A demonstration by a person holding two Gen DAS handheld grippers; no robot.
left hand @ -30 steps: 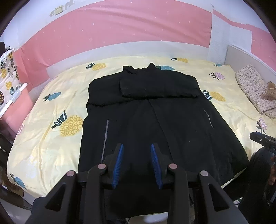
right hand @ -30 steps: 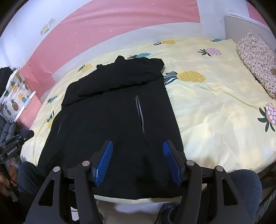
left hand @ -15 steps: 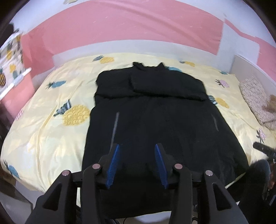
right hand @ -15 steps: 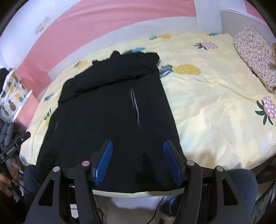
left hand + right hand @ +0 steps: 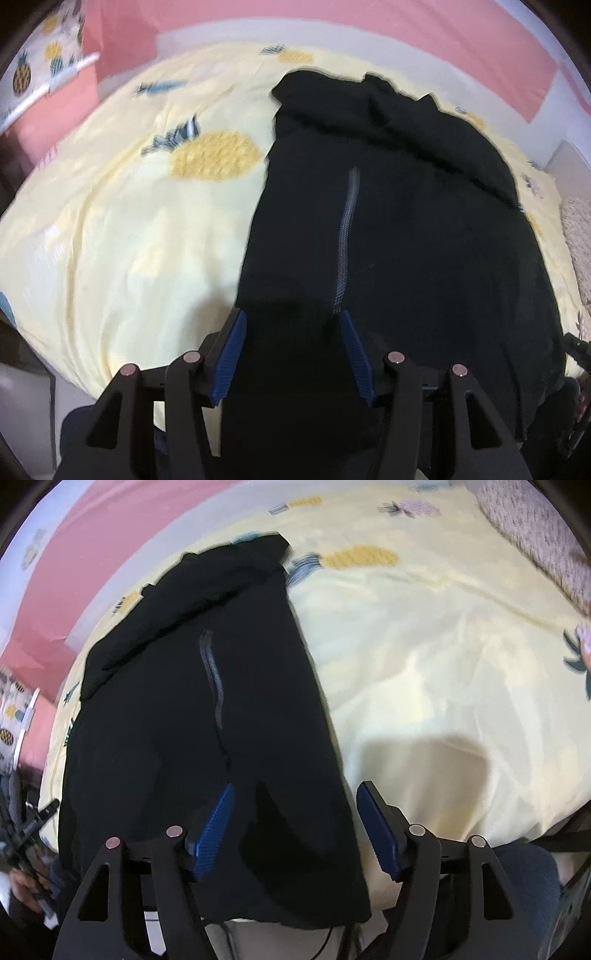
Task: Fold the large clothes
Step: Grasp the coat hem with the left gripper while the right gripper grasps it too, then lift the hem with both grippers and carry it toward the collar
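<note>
**Both grippers drop toward the near hem of the black coat**

The bed [image 5: 110, 229], under a pale yellow pineapple-print cover, fills both views and serves as the folding surface. Spread flat along it is the black coat [image 5: 406, 240], collar end toward twelve o'clock and hem at six, hanging just over the near edge of the mattress. Its sleeves seem already folded across the chest, which would explain the thicker band of cloth at the far end; a lengthwise fold from the hem looks like the step in hand.

The left gripper [image 5: 293, 350] sits at six o'clock in its own view, over the coat's left hem corner, beside the grey zip [image 5: 345, 236]. Its jaws have just been opening; the blue pads [image 5: 231, 354] stand apart, dark cloth showing between them but nothing pinched.

The right gripper [image 5: 295, 827] is placed to match over the right hem corner, straddling the coat's side edge so one finger is above cloth and the other above bare cover. Its jaws have just widened too, and grip nothing.

A floral pillow [image 5: 535, 535] lies at two o'clock.
</note>
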